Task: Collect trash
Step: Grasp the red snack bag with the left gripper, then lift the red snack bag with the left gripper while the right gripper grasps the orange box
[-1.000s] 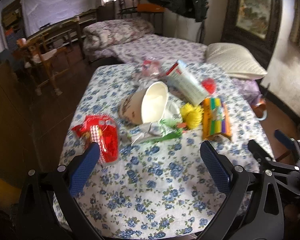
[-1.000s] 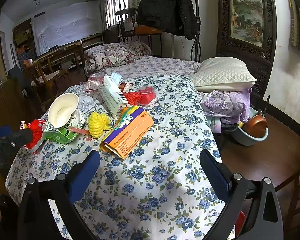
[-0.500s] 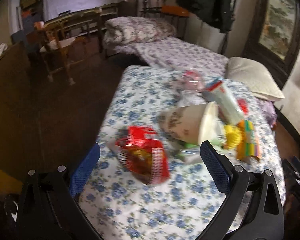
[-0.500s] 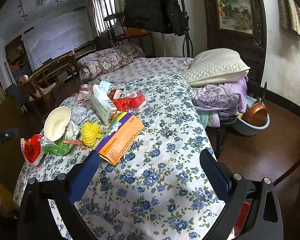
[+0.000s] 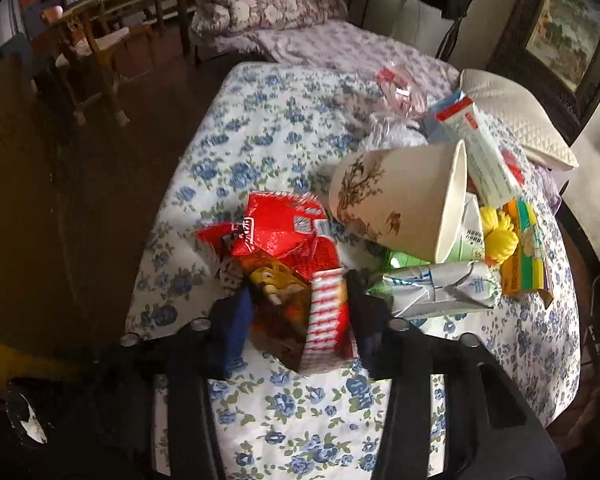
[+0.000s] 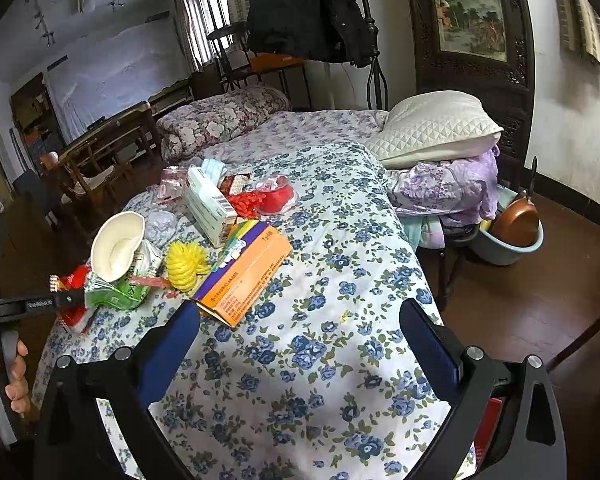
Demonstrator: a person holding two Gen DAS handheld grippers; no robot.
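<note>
On floral-covered table (image 5: pixel 292 128), near edge: red snack wrapper (image 5: pixel 288 248), crumpled, pinched between the closed-in fingers of left gripper (image 5: pixel 300 312). Just beside it: tipped paper cup (image 5: pixel 400 196), green-and-white wrapper (image 5: pixel 436 288), yellow yarn ball (image 6: pixel 186 264), orange box (image 6: pixel 248 276), white carton (image 6: pixel 208 204). Right gripper (image 6: pixel 300 340): jaws spread wide, holding nothing, hovering above bare cloth, well apart from the trash.

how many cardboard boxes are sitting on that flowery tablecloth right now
2. A white box stands mid-pile beside the red trash; an orange box lies flat in front of it, nearest the right gripper. Others may hide beneath the pile.
</note>
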